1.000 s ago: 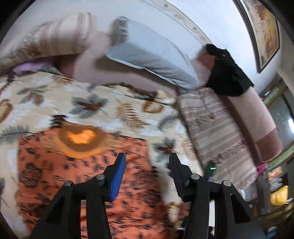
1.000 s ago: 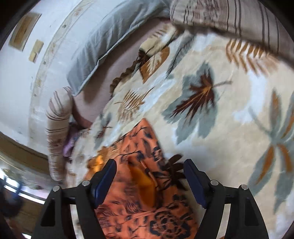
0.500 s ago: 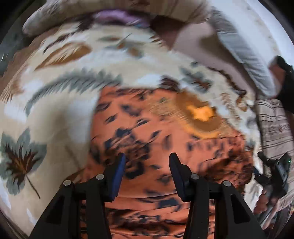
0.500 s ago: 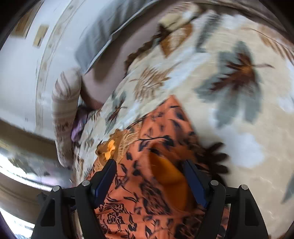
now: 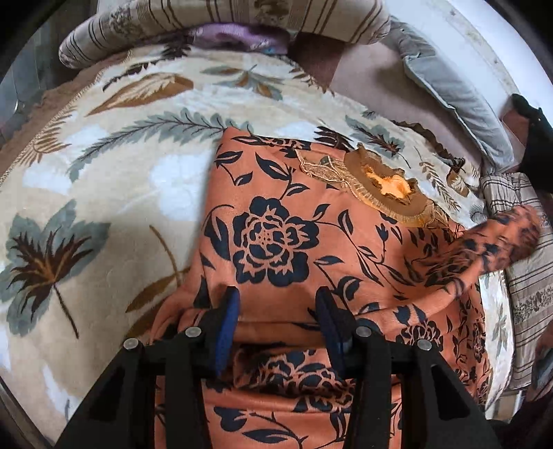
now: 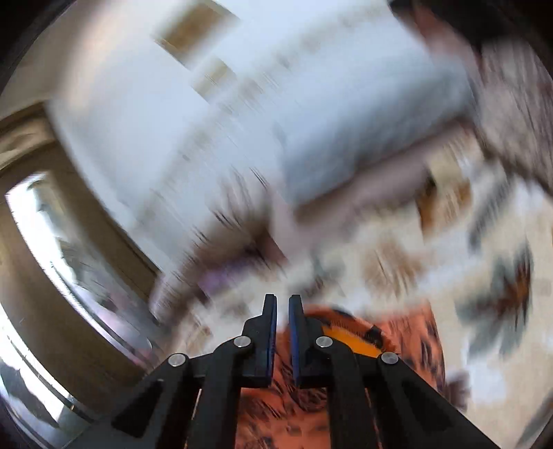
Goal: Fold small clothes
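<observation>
An orange dress with dark blue flowers lies spread on a leaf-patterned blanket that covers the bed. Its embroidered neckline points toward a grey pillow and a striped cushion at the far edge.

The left gripper hangs low over the dress with its jaws apart; a raised fold of the orange cloth runs across the gap between them, and the blue pads sit on either side of it, not closed on it. At the right edge of the left wrist view one corner of the dress is lifted off the bed and blurred.

The right wrist view is heavily smeared. The right gripper has its jaws almost together, with a thin slit left; whether cloth is pinched there I cannot tell. The orange dress shows just below and behind these jaws.
</observation>
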`<state>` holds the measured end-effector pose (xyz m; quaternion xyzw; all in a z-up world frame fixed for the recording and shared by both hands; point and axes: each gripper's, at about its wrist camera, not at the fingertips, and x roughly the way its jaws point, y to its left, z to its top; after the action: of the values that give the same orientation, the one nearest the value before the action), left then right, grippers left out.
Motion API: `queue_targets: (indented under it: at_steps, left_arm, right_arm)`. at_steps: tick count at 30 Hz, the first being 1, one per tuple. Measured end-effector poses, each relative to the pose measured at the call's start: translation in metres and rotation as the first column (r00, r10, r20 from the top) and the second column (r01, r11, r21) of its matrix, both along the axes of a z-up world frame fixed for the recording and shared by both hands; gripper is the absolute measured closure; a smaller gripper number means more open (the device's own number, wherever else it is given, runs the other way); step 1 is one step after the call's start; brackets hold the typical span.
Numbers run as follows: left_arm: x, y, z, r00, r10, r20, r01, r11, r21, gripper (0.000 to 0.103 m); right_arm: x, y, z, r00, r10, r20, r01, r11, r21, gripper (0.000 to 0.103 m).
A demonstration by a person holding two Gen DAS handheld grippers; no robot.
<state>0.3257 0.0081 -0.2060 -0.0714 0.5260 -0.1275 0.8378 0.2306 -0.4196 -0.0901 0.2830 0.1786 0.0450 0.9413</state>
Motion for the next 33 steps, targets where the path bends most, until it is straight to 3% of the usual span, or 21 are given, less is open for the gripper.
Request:
queue_targets:
  at_steps: [2, 4, 7, 8, 11, 12, 13, 14, 19, 21, 22, 24, 26, 27, 28, 30, 31, 33]
  left_arm:
    - [-0.006, -0.002, 0.0, 1.0, -0.012, 0.015, 0.012, 1.0, 0.013, 0.057]
    - [-0.015, -0.005, 0.0, 0.999, -0.036, 0.027, 0.036, 0.999, 0.018, 0.057]
    - [-0.025, -0.014, -0.001, 0.995, -0.094, 0.043, 0.091, 0.994, 0.068, 0.057]
    - [-0.027, -0.015, -0.002, 0.993, -0.108, 0.045, 0.104, 0.991, 0.083, 0.057]
    - [-0.027, -0.013, 0.0, 0.993, -0.115, 0.038, 0.112, 0.99, 0.086, 0.057]
    - [-0.026, -0.012, 0.002, 0.994, -0.106, 0.031, 0.104, 0.991, 0.08, 0.057]
    - [-0.026, -0.011, 0.007, 0.995, -0.097, 0.03, 0.095, 0.993, 0.067, 0.057]
    - [-0.027, -0.01, 0.012, 0.994, -0.097, 0.04, 0.095, 0.994, 0.052, 0.057]
    - [-0.025, -0.016, 0.031, 0.983, -0.138, 0.117, 0.132, 0.989, 0.062, 0.057]
    - [-0.018, -0.016, 0.03, 0.982, -0.14, 0.126, 0.136, 0.99, 0.039, 0.057]
    - [-0.014, -0.015, 0.027, 0.982, -0.133, 0.131, 0.132, 0.991, 0.018, 0.057]
    - [-0.009, -0.013, 0.019, 0.984, -0.125, 0.127, 0.128, 0.992, -0.015, 0.057]
    - [-0.006, -0.012, 0.004, 0.986, -0.123, 0.116, 0.128, 0.991, -0.039, 0.057]
    - [-0.007, -0.012, -0.003, 0.986, -0.124, 0.112, 0.13, 0.991, -0.044, 0.057]
    - [-0.008, -0.011, -0.012, 0.986, -0.125, 0.112, 0.132, 0.99, -0.053, 0.057]
    - [-0.008, -0.01, -0.019, 0.987, -0.115, 0.108, 0.123, 0.99, -0.064, 0.057]
    - [-0.006, -0.01, -0.016, 0.987, -0.116, 0.11, 0.125, 0.99, -0.073, 0.057]
    - [-0.001, -0.011, -0.009, 0.982, -0.125, 0.144, 0.139, 0.986, -0.091, 0.057]
  right_arm:
    - [0.01, -0.009, -0.019, 0.986, -0.073, -0.152, 0.062, 0.995, -0.074, 0.094]
    - [0.019, -0.032, -0.056, 0.914, -0.134, -0.382, 0.117, 0.991, -0.067, 0.091]
    - [0.013, -0.063, -0.086, 0.866, -0.134, -0.483, 0.178, 0.983, 0.047, 0.091]
    - [0.014, -0.068, -0.092, 0.861, -0.101, -0.499, 0.172, 0.98, 0.1, 0.091]
    - [0.016, -0.068, -0.096, 0.886, -0.002, -0.463, 0.143, 0.953, 0.269, 0.087]
    - [0.017, -0.065, -0.096, 0.892, 0.017, -0.452, 0.124, 0.951, 0.282, 0.068]
    - [0.021, -0.058, -0.092, 0.896, 0.033, -0.442, 0.102, 0.955, 0.277, 0.031]
    - [0.024, -0.049, -0.086, 0.909, 0.029, -0.415, 0.083, 0.965, 0.25, 0.017]
    - [0.046, -0.01, -0.058, 0.942, 0.042, -0.332, -0.007, 0.994, 0.108, 0.014]
    - [0.063, -0.004, -0.057, 0.936, 0.034, -0.35, -0.022, 0.999, 0.04, 0.014]
    - [0.073, -0.002, -0.061, 0.921, 0.038, -0.388, -0.036, 0.999, 0.014, 0.014]
    - [0.097, 0.006, -0.085, 0.857, 0.06, -0.512, -0.071, 0.997, -0.002, 0.017]
    - [0.105, 0.013, -0.1, 0.822, 0.071, -0.566, -0.097, 0.995, -0.017, 0.043]
    - [0.107, 0.017, -0.104, 0.815, 0.073, -0.576, -0.113, 0.993, -0.035, 0.072]
    - [0.107, 0.023, -0.104, 0.819, 0.058, -0.571, -0.123, 0.989, -0.077, 0.085]
    - [0.102, 0.043, -0.089, 0.834, 0.053, -0.549, -0.168, 0.972, -0.162, 0.096]
    - [0.098, 0.047, -0.08, 0.848, 0.049, -0.528, -0.172, 0.967, -0.186, 0.097]
    - [0.086, 0.062, -0.04, 0.912, 0.046, -0.408, -0.16, 0.954, -0.252, 0.097]
